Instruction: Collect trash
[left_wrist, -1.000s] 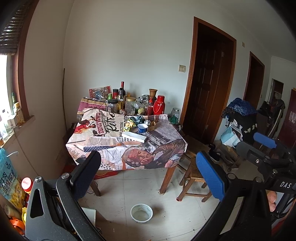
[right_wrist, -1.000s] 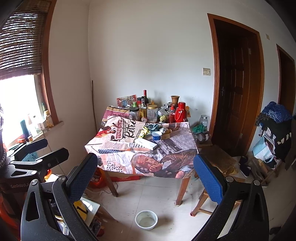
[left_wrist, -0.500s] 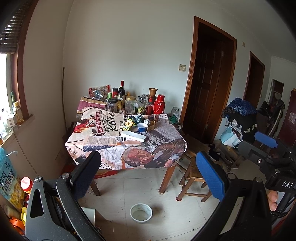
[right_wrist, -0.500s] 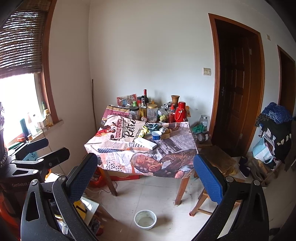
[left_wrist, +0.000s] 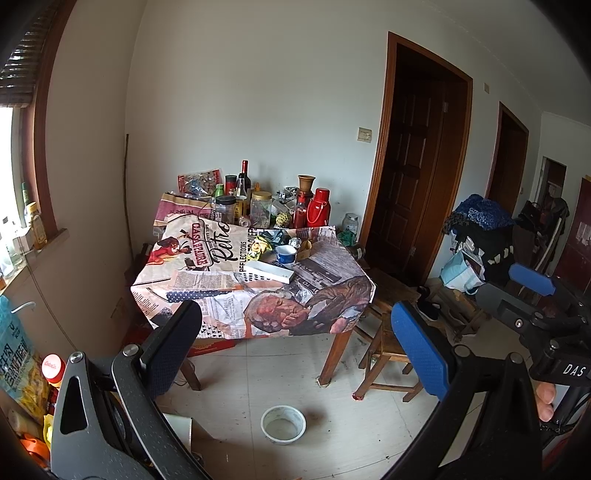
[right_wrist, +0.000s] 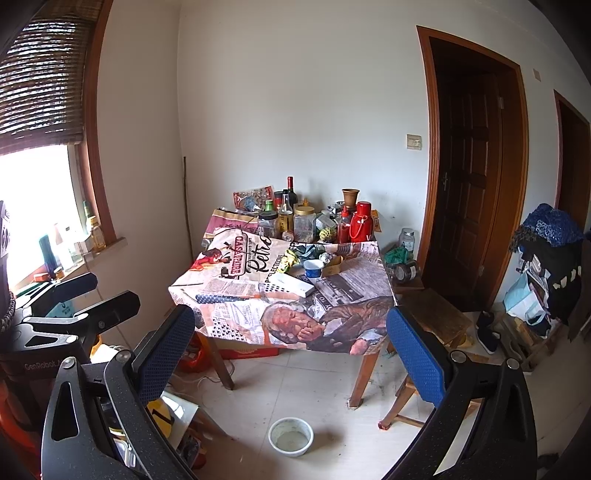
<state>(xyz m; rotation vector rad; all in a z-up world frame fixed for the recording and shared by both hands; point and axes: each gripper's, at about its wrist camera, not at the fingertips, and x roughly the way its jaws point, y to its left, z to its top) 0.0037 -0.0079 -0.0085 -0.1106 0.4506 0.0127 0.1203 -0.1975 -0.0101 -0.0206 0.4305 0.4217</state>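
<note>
Trash, loose pile: crumpled yellow and green wrappers (left_wrist: 266, 242) and a foil ball (left_wrist: 294, 242), lying on the table's right half, just left of a small cardboard box (left_wrist: 306, 251) and just beyond a blue-and-white paper cup (left_wrist: 286, 253).

White flat box (left_wrist: 269, 271): lying near of the cup, set diagonally.

Table (right_wrist: 364, 373): wooden legs, covered by a newspaper-print cloth (right_wrist: 229, 291) hanging over the near edge.

Far edge of table, against the wall: wine bottle (right_wrist: 290, 192), clear jars with lids (right_wrist: 304, 222), red thermos (right_wrist: 362, 222), red squeeze bottle (right_wrist: 344, 225), brown vase (right_wrist: 350, 197), snack bag (right_wrist: 253, 196).

Floor, near of table: white bowl (right_wrist: 291, 436), upright, on pale tiles. Wooden stool (left_wrist: 386, 354) right of the table.

Left gripper (left_wrist: 295, 350): jaws spread wide, nothing between them, held well short of the table, aimed toward it. One pad black (left_wrist: 171, 347), one blue (left_wrist: 419, 354).

Right gripper (right_wrist: 291, 350): jaws spread wide, empty, also well short of the table; seen at the right edge of the left wrist view, with fingertips of a hand (left_wrist: 546, 400) below it.

Surroundings: dark wooden door (right_wrist: 469, 177) right of the table; window (right_wrist: 37, 206) on the left with bottles on its sill; clothes and bags piled far right.
</note>
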